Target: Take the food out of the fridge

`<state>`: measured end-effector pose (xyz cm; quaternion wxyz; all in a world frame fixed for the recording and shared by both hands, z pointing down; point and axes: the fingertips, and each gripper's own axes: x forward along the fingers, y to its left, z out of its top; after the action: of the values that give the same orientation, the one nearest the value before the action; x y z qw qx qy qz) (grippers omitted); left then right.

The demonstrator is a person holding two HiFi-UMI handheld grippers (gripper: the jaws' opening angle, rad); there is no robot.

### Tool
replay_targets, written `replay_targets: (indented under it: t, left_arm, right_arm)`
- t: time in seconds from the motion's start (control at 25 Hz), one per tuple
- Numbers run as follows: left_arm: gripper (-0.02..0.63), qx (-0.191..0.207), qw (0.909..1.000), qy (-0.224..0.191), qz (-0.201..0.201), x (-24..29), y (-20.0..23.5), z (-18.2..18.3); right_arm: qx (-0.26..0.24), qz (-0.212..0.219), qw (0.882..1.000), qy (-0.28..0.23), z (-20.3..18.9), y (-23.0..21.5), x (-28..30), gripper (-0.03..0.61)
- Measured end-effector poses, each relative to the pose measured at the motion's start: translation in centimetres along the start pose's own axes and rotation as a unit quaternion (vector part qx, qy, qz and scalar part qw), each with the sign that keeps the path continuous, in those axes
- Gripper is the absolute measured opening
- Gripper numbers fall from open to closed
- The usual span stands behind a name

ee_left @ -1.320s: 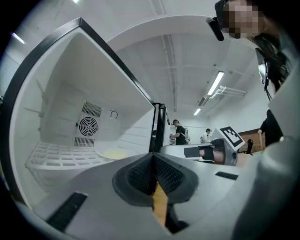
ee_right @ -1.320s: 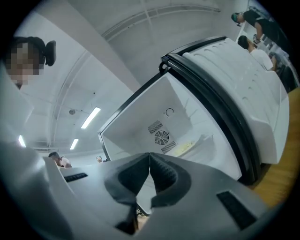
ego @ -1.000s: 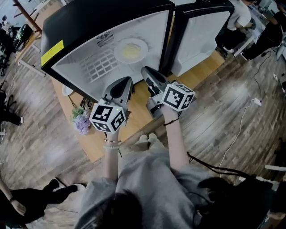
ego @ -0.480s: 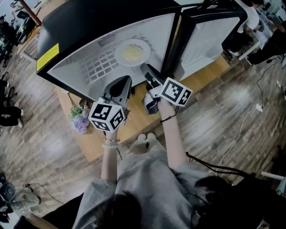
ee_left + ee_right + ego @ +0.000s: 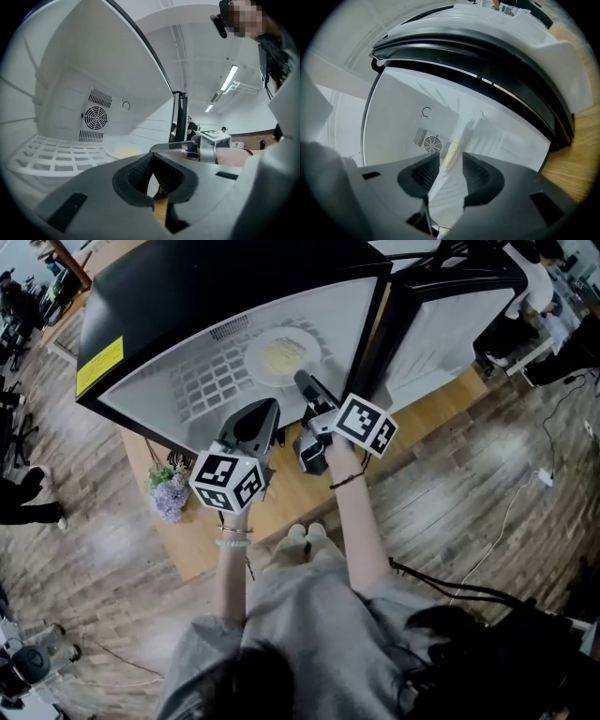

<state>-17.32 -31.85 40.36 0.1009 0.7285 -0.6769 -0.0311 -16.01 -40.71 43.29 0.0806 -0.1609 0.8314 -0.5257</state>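
The black fridge (image 5: 187, 296) stands open with a white inside. A white plate of pale yellow food (image 5: 281, 354) rests on its wire shelf (image 5: 202, 381). My right gripper (image 5: 305, 382) reaches in at the plate's near rim. In the right gripper view the plate rim (image 5: 459, 129) stands edge-on between the fingers, with gaps on both sides as the jaws are opening. My left gripper (image 5: 255, 420) hangs level at the front of the shelf, to the left of the right one. Its jaws are shut on nothing. The left gripper view shows the plate (image 5: 124, 151) ahead.
The fridge door (image 5: 441, 324) stands open at the right. The fridge sits on a wooden platform (image 5: 281, 493) with purple flowers (image 5: 172, 498) at its left corner. A fan grille (image 5: 96, 117) is on the back wall. People stand around, and a cable (image 5: 506, 512) lies on the floor.
My right gripper has moved forward into the fridge up to the plate's rim and rolled on its axis. The left gripper has edged slightly forward.
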Motion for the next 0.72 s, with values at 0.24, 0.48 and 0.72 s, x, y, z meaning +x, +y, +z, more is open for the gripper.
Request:
replay_targets:
  t: [0.24, 0.48, 0.72]
  left_arm:
    - [0.008, -0.003, 1.0000, 0.002, 0.004, 0.6, 0.4, -0.2]
    - [0.008, -0.005, 0.9999, 0.000, 0.010, 0.2, 0.6, -0.3]
    - [0.008, -0.006, 0.9999, 0.001, 0.009, 0.3, 0.5, -0.4]
  right_arm:
    - [0.024, 0.013, 1.000, 0.010, -0.1, -0.2, 1.2, 0.142]
    - [0.060, 0.014, 0.998, 0.012, -0.3, -0.4, 1.4, 0.077]
    - [0.117, 0.021, 0.993, 0.007, -0.1, -0.5, 1.4, 0.058]
